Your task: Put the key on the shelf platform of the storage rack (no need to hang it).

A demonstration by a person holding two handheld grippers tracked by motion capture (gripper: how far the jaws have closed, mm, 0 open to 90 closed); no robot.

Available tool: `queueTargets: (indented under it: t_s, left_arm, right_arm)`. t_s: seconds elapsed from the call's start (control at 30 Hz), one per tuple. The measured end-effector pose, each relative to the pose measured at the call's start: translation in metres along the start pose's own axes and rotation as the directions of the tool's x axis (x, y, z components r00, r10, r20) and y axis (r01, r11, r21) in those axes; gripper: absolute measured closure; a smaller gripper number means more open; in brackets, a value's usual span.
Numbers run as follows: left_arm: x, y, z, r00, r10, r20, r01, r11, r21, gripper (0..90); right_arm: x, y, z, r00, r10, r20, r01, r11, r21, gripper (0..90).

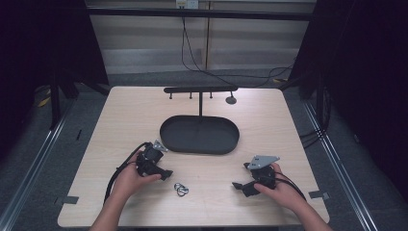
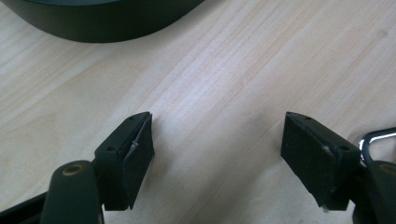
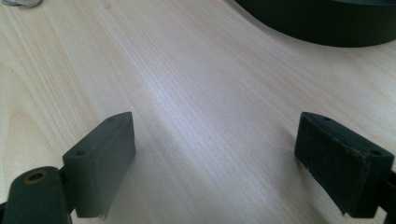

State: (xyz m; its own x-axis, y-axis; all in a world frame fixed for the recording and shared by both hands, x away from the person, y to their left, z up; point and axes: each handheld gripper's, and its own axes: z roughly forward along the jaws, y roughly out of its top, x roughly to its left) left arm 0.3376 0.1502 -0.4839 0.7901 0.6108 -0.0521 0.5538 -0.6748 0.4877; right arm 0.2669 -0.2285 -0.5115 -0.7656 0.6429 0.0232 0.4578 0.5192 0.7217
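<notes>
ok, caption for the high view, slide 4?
Both open grippers, left gripper and right gripper, flank the metal rings before the hanger tray.

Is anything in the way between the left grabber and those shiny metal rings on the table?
Nothing visible is. The left gripper stands open just beside the rings, with bare table between them. The black tray lies farther back, away from that path.
</notes>
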Motion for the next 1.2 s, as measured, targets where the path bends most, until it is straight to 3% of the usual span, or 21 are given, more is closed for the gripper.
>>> queueTargets:
  t_s: [0.1,0.27,0.4,0.63,0.77,1.0,1.2]
  left_arm:
    - [0.002,0.001,-0.003,0.9995,-0.031,0.010,0.030,0.9994,0.019,26.7]
    - [0.003,0.003,-0.010,0.9989,-0.046,0.003,0.046,0.9982,0.039,27.6]
    - [0.004,0.006,-0.017,0.9973,-0.068,0.027,0.067,0.9968,0.045,28.3]
    - [-0.007,0.013,-0.025,0.9982,-0.024,0.056,0.020,0.9976,0.066,28.4]
    - [-0.013,0.017,-0.028,0.9988,0.000,0.049,-0.004,0.9965,0.084,28.5]
    - [-0.020,0.023,-0.035,0.9968,0.022,0.076,-0.029,0.9960,0.084,28.8]
    - [-0.028,0.026,-0.033,0.9939,0.047,0.099,-0.059,0.9903,0.126,31.3]
  right_arm:
    - [0.000,0.000,0.000,1.0000,0.000,0.000,0.000,1.000,0.000,12.0]
    - [0.000,0.000,0.000,1.0000,0.000,0.000,0.000,1.000,0.000,12.0]
    - [0.000,0.000,0.000,1.0000,0.000,0.000,0.000,1.000,0.000,12.0]
    - [0.000,0.000,0.000,1.0000,0.000,0.000,0.000,1.000,0.000,12.0]
    - [0.000,0.000,0.000,1.0000,0.000,0.000,0.000,1.000,0.000,12.0]
    - [0.000,0.000,0.000,1.0000,0.000,0.000,0.000,1.000,0.000,12.0]
    - [0.000,0.000,0.000,1.0000,0.000,0.000,0.000,1.000,0.000,12.0]
